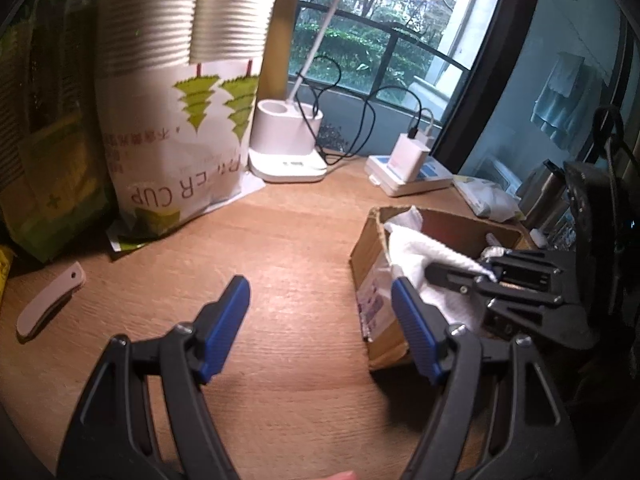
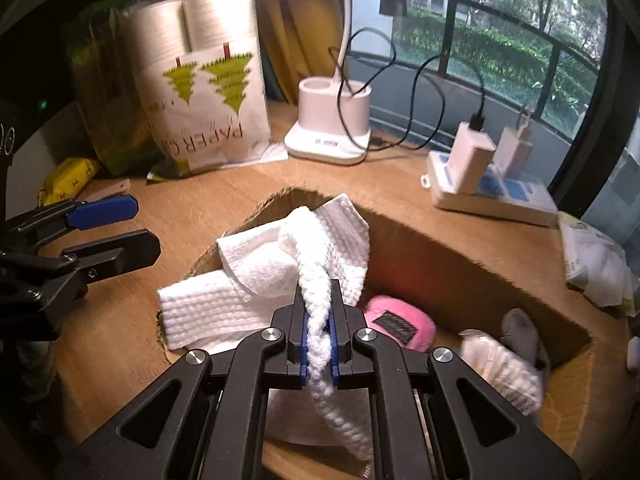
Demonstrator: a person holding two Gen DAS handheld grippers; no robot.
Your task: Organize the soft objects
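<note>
A white waffle towel (image 2: 256, 276) drapes over the near-left rim of an open cardboard box (image 2: 460, 248). My right gripper (image 2: 319, 340) is shut on a twisted fold of the towel above the box. Inside the box lie a pink plush (image 2: 400, 326) and a pale soft toy (image 2: 508, 364). My left gripper (image 1: 320, 320) is open and empty above the wooden table, just left of the box (image 1: 376, 308). The towel (image 1: 424, 256) and the right gripper (image 1: 460, 276) also show in the left wrist view, and the left gripper (image 2: 120, 228) in the right wrist view.
A bag of paper cups (image 1: 180, 120) and a green pack (image 1: 44, 140) stand at the back left. A white lamp base (image 1: 288, 140) with cables and a power strip (image 1: 408, 168) sit by the window. A white folding knife (image 1: 48, 300) lies left. A yellow packet (image 2: 68, 180) lies by the bags.
</note>
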